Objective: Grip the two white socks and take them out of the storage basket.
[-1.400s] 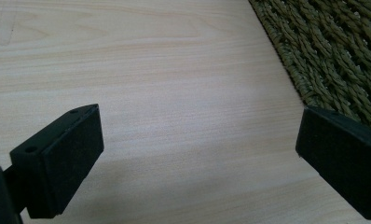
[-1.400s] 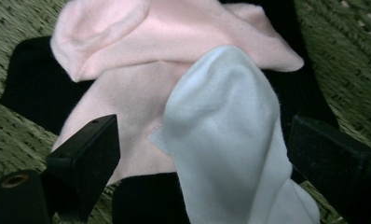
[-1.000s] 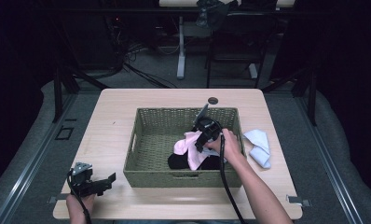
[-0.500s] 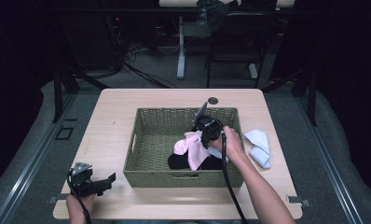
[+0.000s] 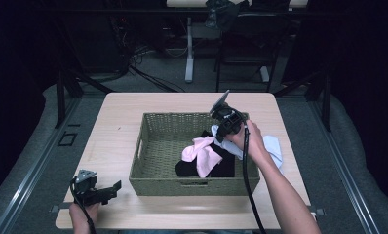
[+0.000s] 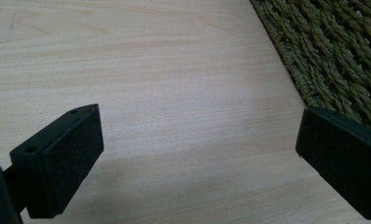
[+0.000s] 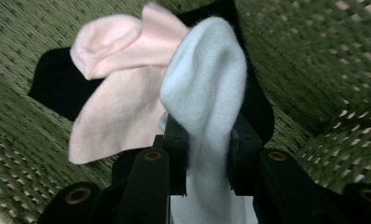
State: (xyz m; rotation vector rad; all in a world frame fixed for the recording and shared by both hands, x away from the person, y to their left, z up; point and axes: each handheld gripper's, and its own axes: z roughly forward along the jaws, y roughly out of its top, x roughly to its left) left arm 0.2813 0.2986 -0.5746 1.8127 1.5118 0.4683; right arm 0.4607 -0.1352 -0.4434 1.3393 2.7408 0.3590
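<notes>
A woven basket [image 5: 155, 146] stands in the middle of the table and holds pink socks [image 5: 202, 153] lying on a black garment [image 5: 226, 165]. My right gripper [image 5: 220, 130] hangs over the basket's right side, shut on a pale blue sock [image 7: 207, 93] that droops from its jaws above the pink socks [image 7: 123, 84]. Another pale blue sock [image 5: 272, 146] lies on the table right of the basket. My left gripper [image 5: 115, 187] rests open at the table's front left; in its own view the left gripper [image 6: 200, 154] has only bare wood between the jaws and the basket [image 6: 333, 56] wall at the right.
The wooden table [image 5: 119, 122] has free room to the left of and behind the basket. Beyond the far edge stand desk legs and cables on the floor.
My right gripper has risen and drawn back toward the basket's right rear with the pale blue sock in it. The left gripper has stayed put.
</notes>
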